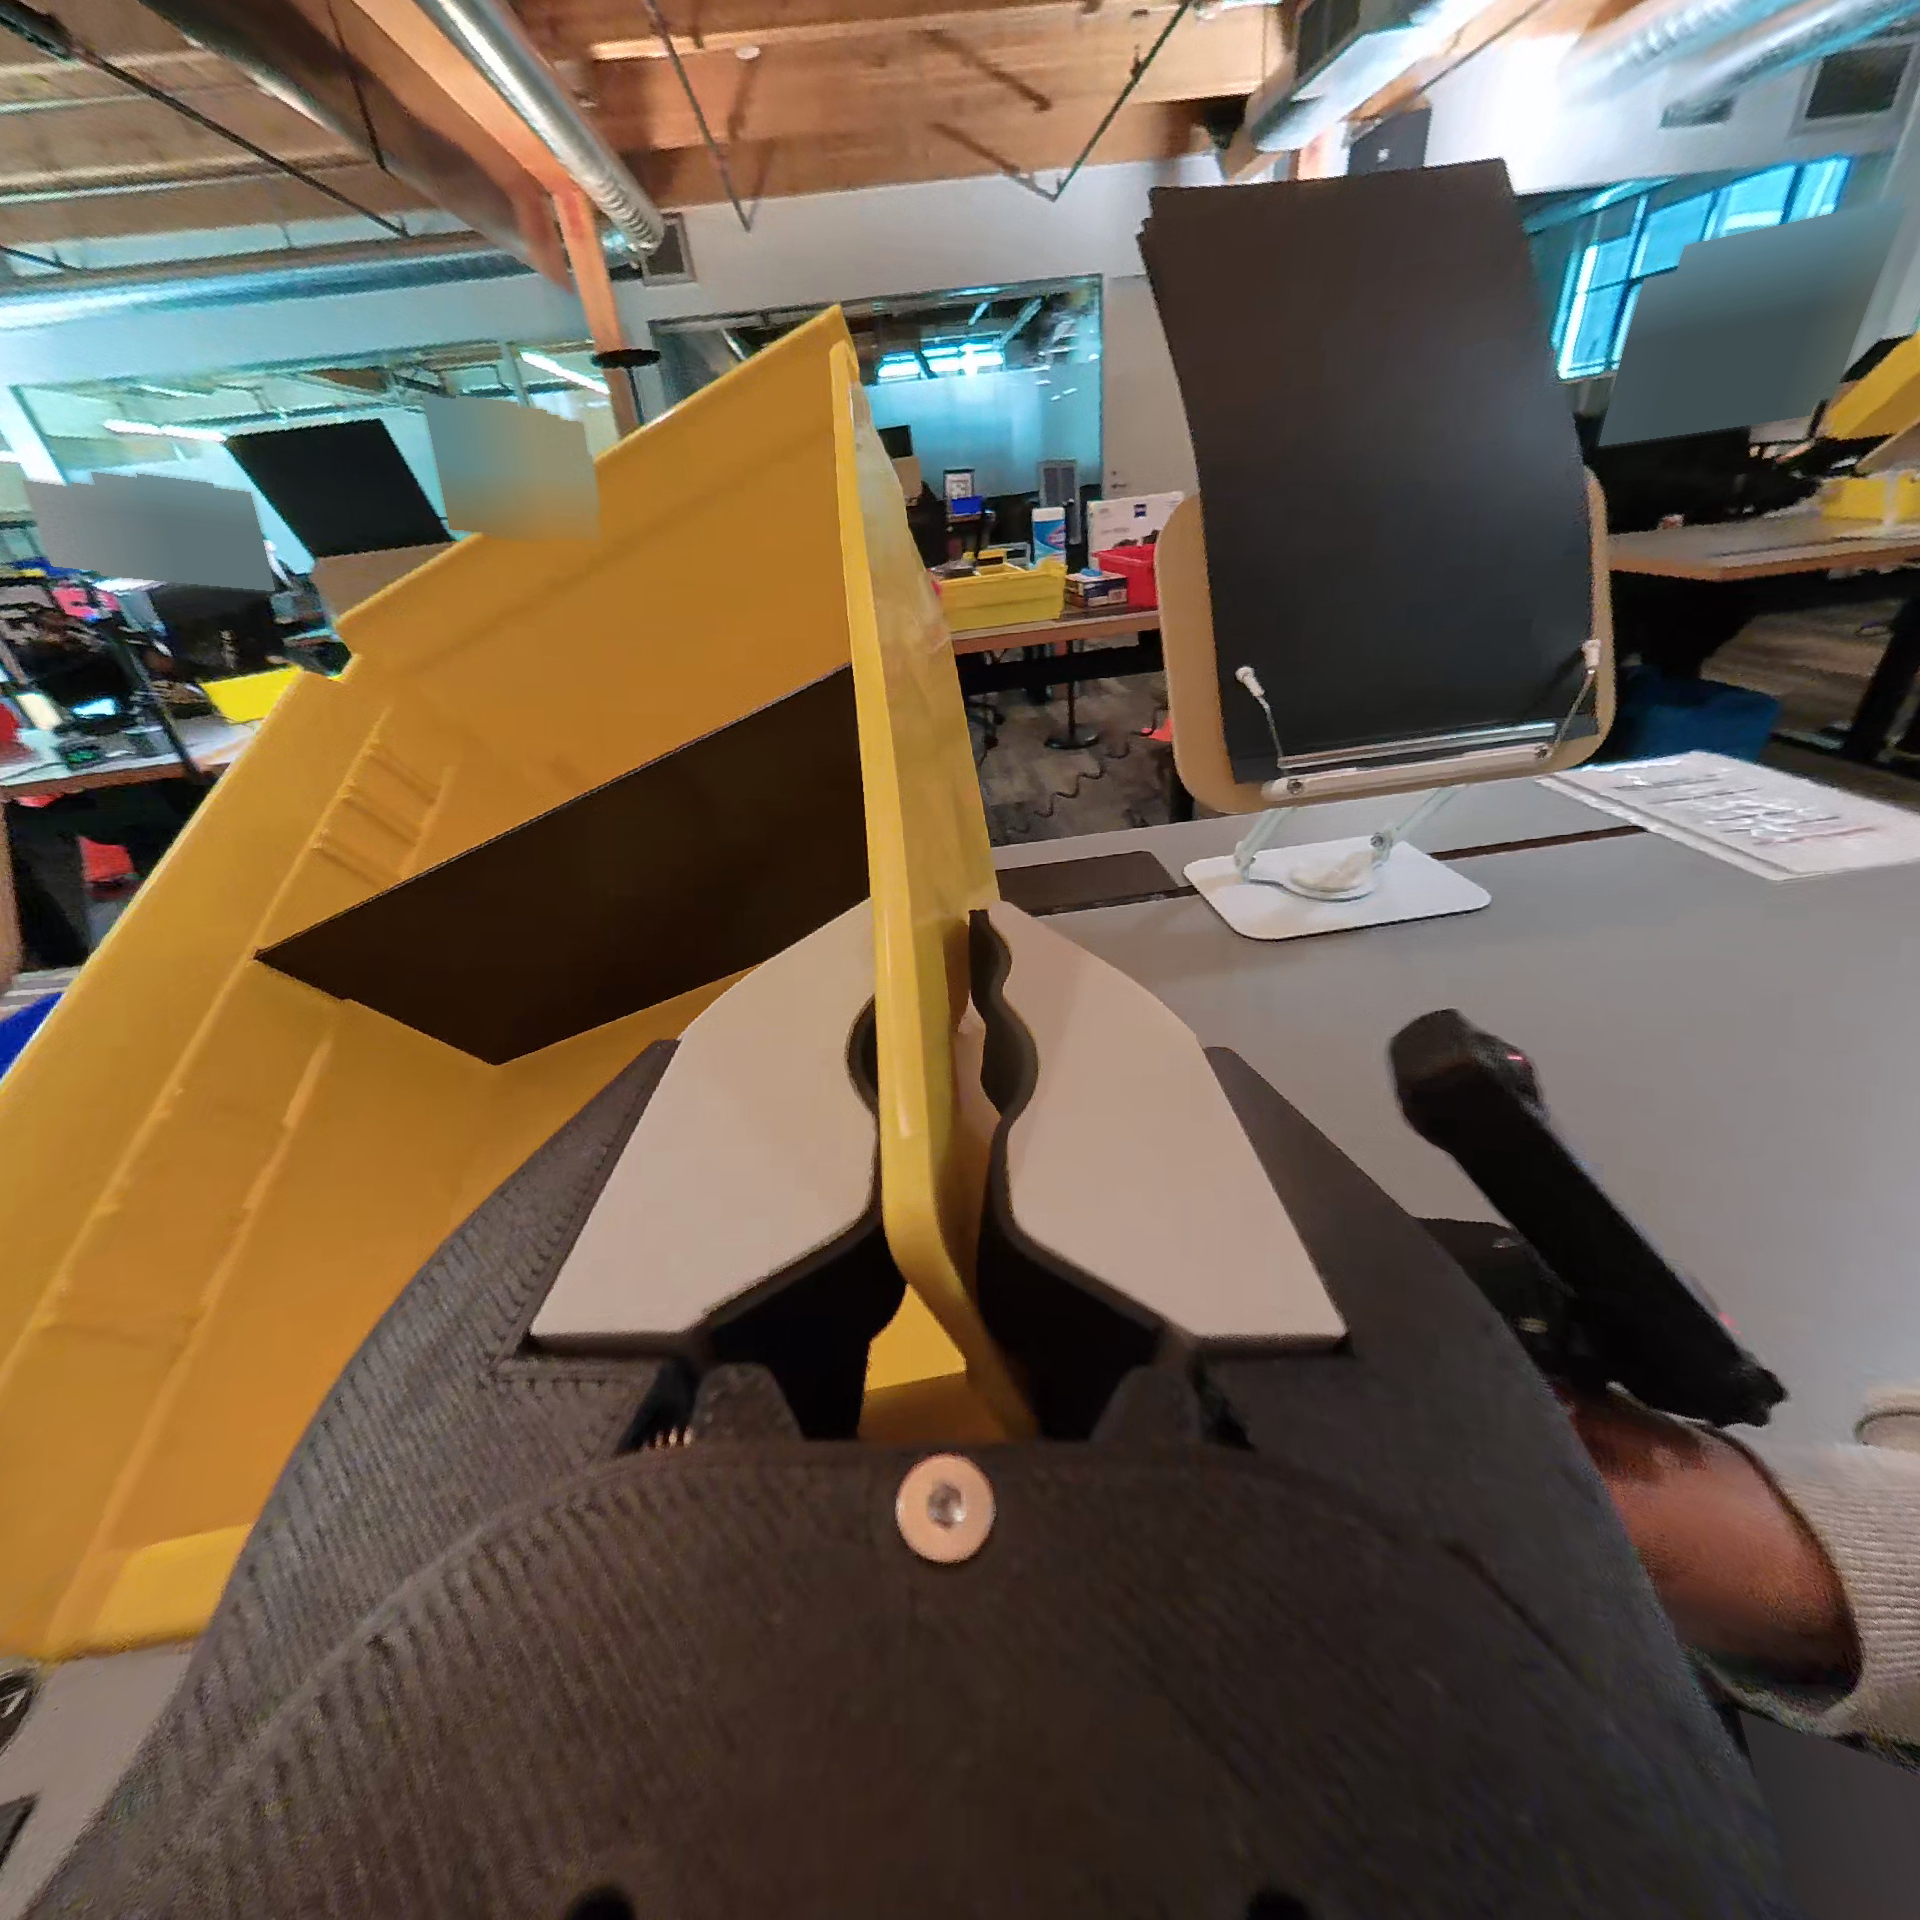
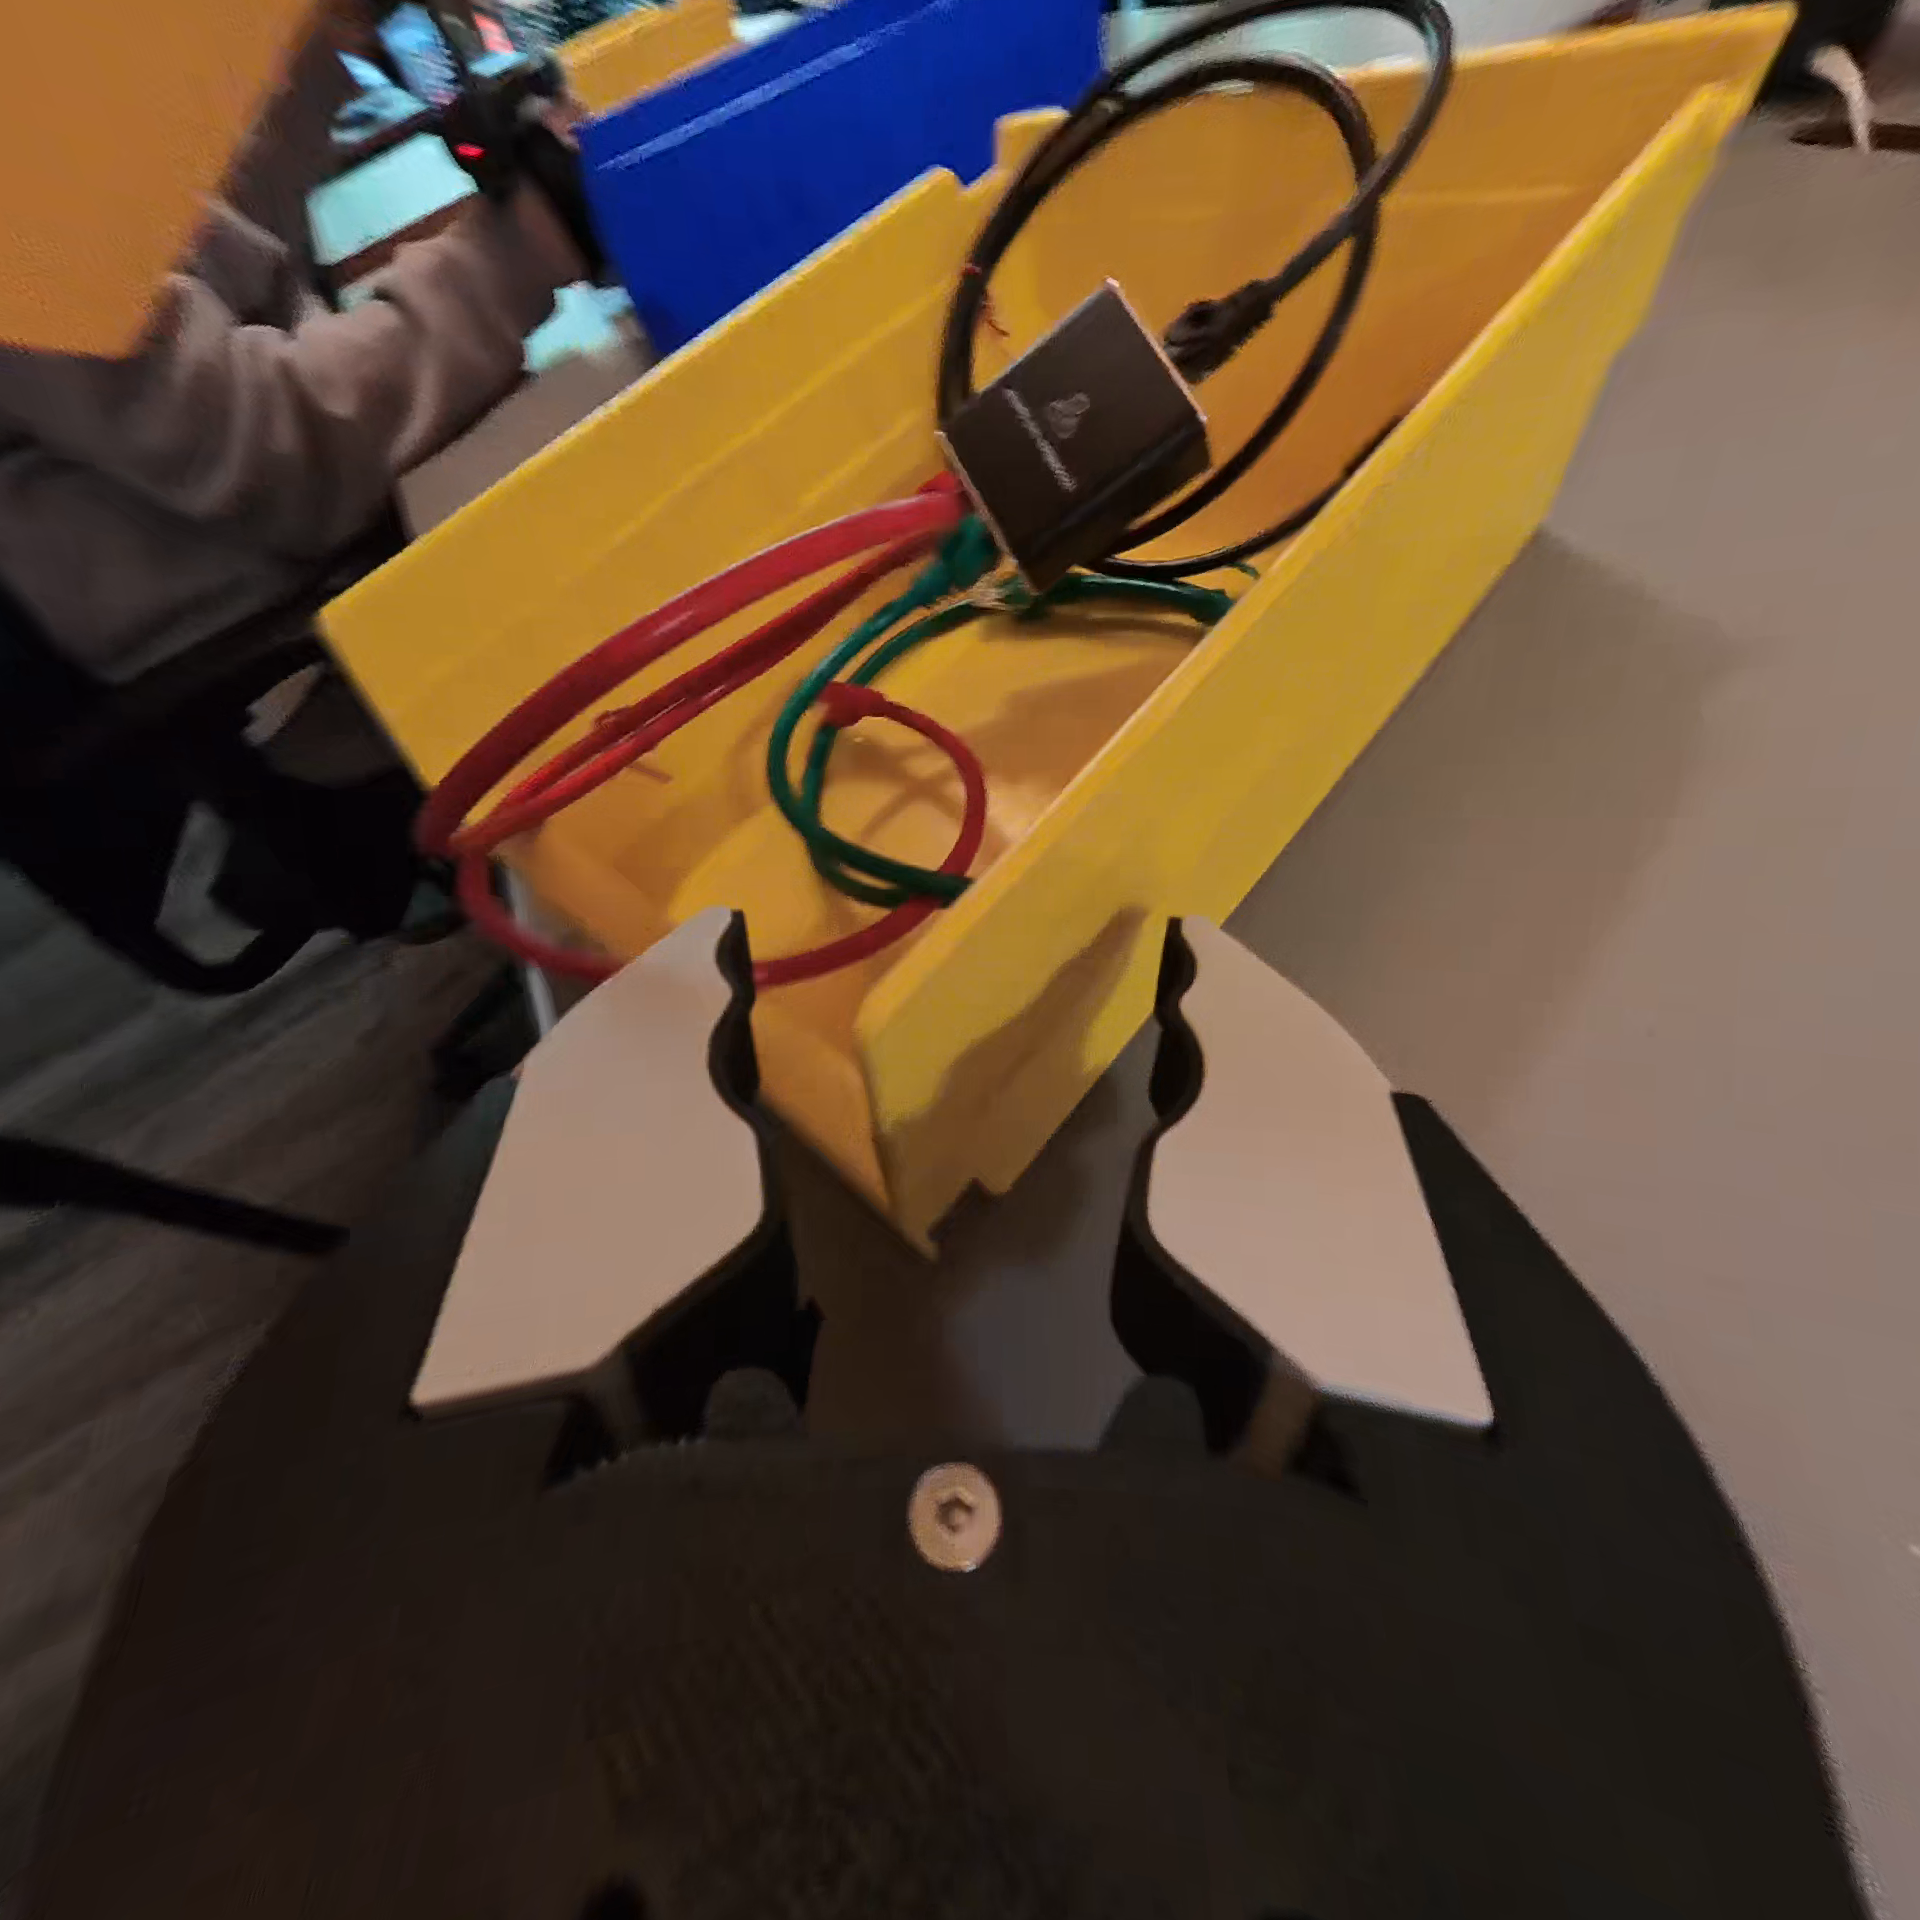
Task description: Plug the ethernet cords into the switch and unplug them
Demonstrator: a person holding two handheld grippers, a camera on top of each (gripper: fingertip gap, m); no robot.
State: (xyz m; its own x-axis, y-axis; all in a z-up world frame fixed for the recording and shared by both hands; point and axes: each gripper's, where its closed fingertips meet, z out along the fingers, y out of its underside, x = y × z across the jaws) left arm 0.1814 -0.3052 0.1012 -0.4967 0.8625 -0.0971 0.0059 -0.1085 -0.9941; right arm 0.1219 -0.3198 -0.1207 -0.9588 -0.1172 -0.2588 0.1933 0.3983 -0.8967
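A small black switch (image 2: 1075,436) lies inside a tilted yellow bin (image 2: 1247,727). A red cord (image 2: 665,644) and a green cord (image 2: 831,821) run to its near end in loops, and the red one hangs over the bin's left edge. A black cable (image 2: 1351,260) coils behind the switch. My right gripper (image 2: 951,935) is open, and its jaws straddle the bin's near corner without clamping it. My left gripper (image 1: 925,935) is shut on the bin's thin side wall (image 1: 904,727) and holds the bin tipped up. The switch and cords are hidden in the left wrist view.
The bin stands on a grey table (image 1: 1610,1018). A stand holding a black sheet (image 1: 1371,468) and a printed page (image 1: 1745,821) sit at the far right. A hand holds a black handle (image 1: 1558,1195) to the right. A blue bin (image 2: 831,135) and a grey-sleeved arm (image 2: 260,395) are beyond the yellow bin.
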